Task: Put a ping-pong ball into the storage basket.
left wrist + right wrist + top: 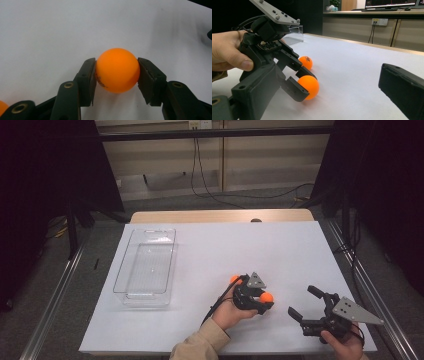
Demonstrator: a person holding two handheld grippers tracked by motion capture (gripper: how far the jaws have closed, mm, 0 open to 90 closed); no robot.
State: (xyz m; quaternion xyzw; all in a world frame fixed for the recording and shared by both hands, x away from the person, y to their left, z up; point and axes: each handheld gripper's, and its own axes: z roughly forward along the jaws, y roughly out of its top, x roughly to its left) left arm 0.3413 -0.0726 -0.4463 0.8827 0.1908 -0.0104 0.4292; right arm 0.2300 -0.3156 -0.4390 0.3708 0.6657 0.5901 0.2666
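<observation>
A desk (210,245) covered with a white sheet, seen from above. Near its front edge, slightly right of centre, a person's left hand (229,314) holds the left gripper (264,301). Its two black jaws are closed on an orange ping-pong ball (117,70), one pad pressing each side; the ball rests on the desk between them. The left gripper view shows faint dark print low on the ball's left side.

A second orange ping-pong ball (234,280) lies on the desk just beyond and to the left of the gripper, close to the held ball but apart from it.

At the near right corner, the person's right hand (345,346) holds the right gripper (305,302). Its jaws stand wide open with nothing between them, pointing left toward the left gripper.

On the left side of the desk, well apart from both balls, sits a clear plastic rectangular bin (146,267).
</observation>
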